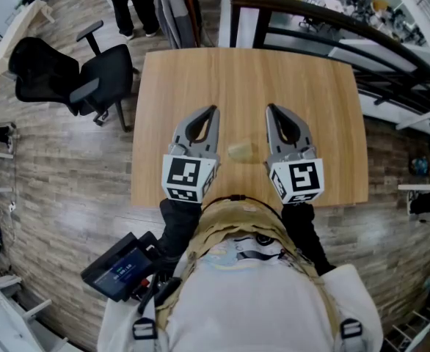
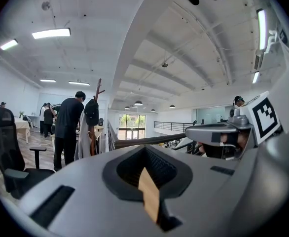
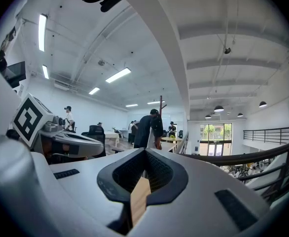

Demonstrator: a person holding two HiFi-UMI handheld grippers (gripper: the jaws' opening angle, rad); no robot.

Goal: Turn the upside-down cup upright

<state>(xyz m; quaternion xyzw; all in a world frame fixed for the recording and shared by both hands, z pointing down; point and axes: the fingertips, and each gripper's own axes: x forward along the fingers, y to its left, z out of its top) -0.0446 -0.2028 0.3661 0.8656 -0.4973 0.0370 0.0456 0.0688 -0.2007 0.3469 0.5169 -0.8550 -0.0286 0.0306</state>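
A small pale yellowish cup (image 1: 240,151) sits on the wooden table (image 1: 252,79), near the front edge. It is too small and blurred to tell which way up it stands. My left gripper (image 1: 213,111) hangs just left of it and my right gripper (image 1: 270,108) just right of it, both above the table and pointing away from me. Neither touches the cup. In each gripper view the jaws meet with nothing between them: left gripper (image 2: 145,148), right gripper (image 3: 145,152). Both look level across the room, and the cup is hidden from them.
A black office chair (image 1: 90,79) stands off the table's left side. A dark railing (image 1: 332,20) runs past the far right corner. People stand beyond the far edge (image 1: 130,6). A handheld screen device (image 1: 119,273) hangs at the person's waist.
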